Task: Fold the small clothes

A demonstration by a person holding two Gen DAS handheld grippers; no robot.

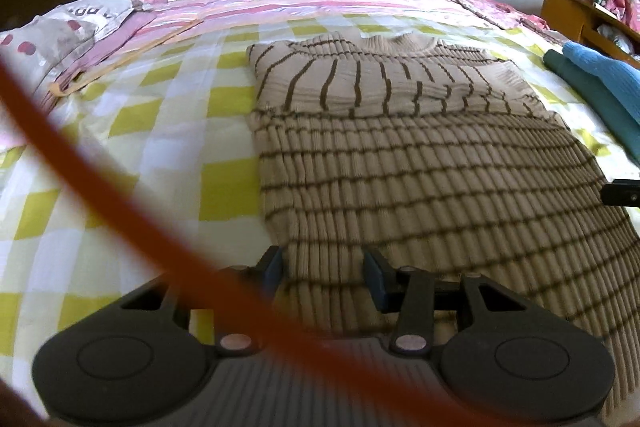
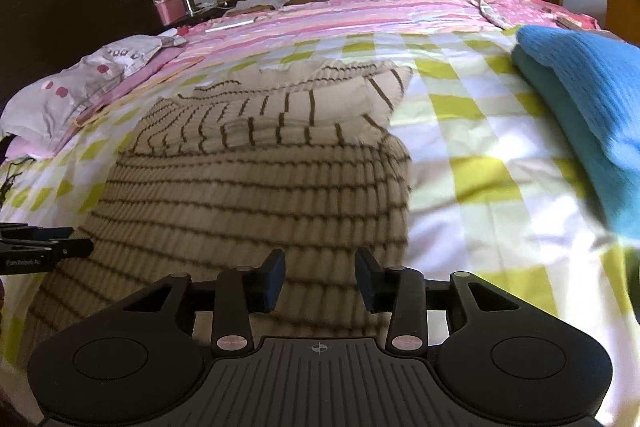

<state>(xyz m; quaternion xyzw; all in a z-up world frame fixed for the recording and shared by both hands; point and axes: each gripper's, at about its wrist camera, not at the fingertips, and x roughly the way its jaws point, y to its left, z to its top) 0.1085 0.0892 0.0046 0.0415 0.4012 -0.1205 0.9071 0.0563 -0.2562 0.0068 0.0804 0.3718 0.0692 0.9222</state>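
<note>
A beige sweater with thin brown stripes (image 1: 400,167) lies flat on the checked bedsheet (image 1: 160,147), neck at the far end and both sleeves folded across the chest. My left gripper (image 1: 324,267) hovers over the near left part of its hem, jaws apart with only the knit showing below them. In the right wrist view the same sweater (image 2: 260,195) fills the middle left. There my right gripper (image 2: 320,275) stands open above its near right edge, nothing pinched. Each gripper shows at the edge of the other's view: the right gripper (image 1: 624,193) and the left gripper (image 2: 36,247).
Folded blue and teal garments (image 2: 592,99) are stacked on the bed to the right of the sweater. A spotted pillow (image 1: 60,35) lies at the far left by the dark headboard. An orange cable (image 1: 80,187) crosses the left wrist view. A wooden cabinet (image 1: 568,11) stands at the right.
</note>
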